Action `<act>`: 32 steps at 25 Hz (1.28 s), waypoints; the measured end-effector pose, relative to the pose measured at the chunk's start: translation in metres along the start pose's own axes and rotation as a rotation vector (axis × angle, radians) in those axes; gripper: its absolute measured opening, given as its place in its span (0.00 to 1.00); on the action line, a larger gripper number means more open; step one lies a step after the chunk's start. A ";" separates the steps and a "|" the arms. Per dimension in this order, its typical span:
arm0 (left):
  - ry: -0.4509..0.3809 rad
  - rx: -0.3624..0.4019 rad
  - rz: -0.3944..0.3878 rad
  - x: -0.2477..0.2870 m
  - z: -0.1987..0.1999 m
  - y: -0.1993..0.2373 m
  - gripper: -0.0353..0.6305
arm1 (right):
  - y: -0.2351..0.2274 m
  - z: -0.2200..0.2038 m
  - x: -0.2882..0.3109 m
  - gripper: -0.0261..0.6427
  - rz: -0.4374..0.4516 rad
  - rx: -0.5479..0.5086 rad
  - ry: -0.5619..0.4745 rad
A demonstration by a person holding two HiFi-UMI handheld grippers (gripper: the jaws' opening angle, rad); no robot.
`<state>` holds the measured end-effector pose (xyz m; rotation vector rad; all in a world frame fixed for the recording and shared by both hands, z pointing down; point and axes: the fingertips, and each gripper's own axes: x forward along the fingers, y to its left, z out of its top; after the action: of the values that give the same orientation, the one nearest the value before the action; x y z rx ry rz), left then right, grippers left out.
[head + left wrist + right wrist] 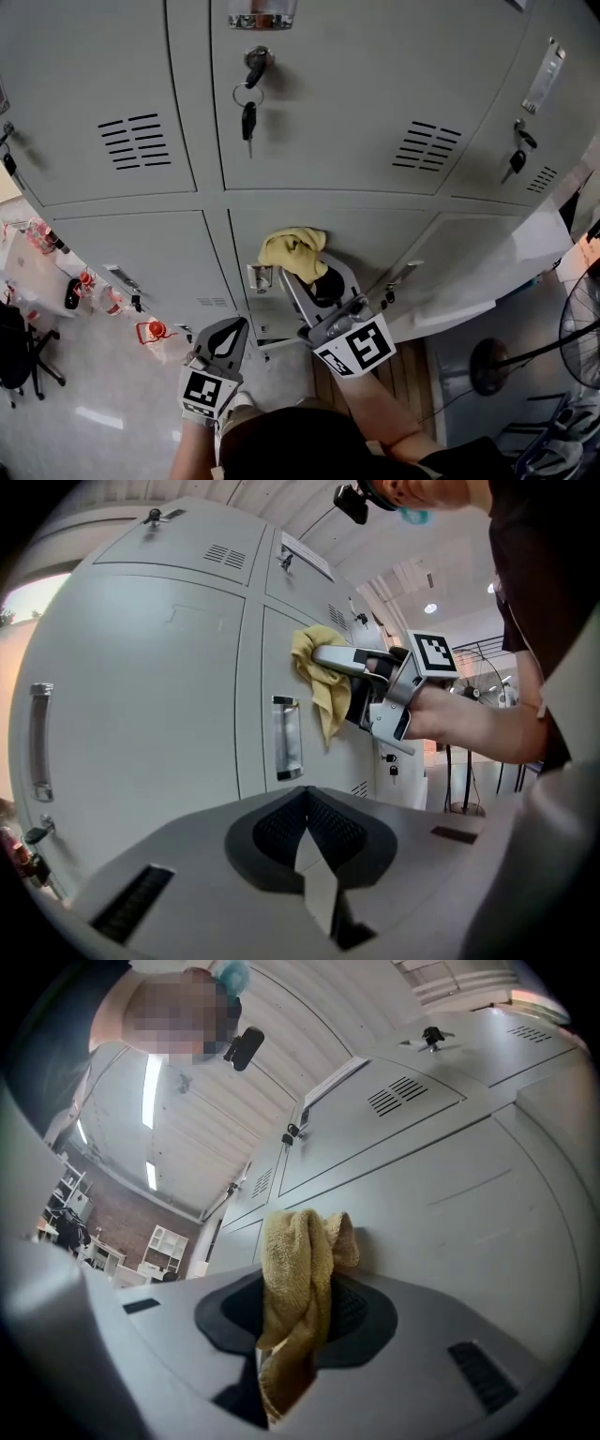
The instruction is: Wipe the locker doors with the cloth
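A bunch of keys (248, 111) is seen hanging near the top. A pedestal fan (487, 366) is stood on the floor (103, 375) at the right, a black chair (15, 351) at the left.

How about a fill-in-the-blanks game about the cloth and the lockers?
1. The cloth gripped by the right tool is ____ in colour.
2. The left tool is shut and holds ____.
3. A key hangs from the lock of the locker door right ____ the cloth.

Missing words: yellow; nothing; above.
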<state>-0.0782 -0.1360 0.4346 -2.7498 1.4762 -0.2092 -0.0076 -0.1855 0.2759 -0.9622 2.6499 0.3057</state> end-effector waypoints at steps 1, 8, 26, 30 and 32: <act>-0.001 0.002 -0.009 0.003 0.001 -0.003 0.06 | -0.004 0.001 -0.004 0.22 -0.009 -0.003 0.000; -0.034 0.055 -0.068 0.028 -0.001 -0.023 0.06 | -0.034 0.008 -0.031 0.22 -0.076 -0.022 0.003; -0.048 0.064 -0.184 0.071 0.006 -0.068 0.06 | -0.098 0.013 -0.091 0.22 -0.239 -0.013 0.008; -0.033 0.046 -0.204 0.074 0.006 -0.074 0.06 | -0.106 0.010 -0.100 0.22 -0.280 -0.006 0.014; -0.015 0.030 -0.212 0.074 0.007 -0.076 0.06 | -0.109 0.008 -0.104 0.22 -0.299 -0.002 0.016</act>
<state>0.0257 -0.1556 0.4418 -2.8741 1.1667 -0.2100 0.1403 -0.2042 0.2950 -1.3443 2.4716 0.2312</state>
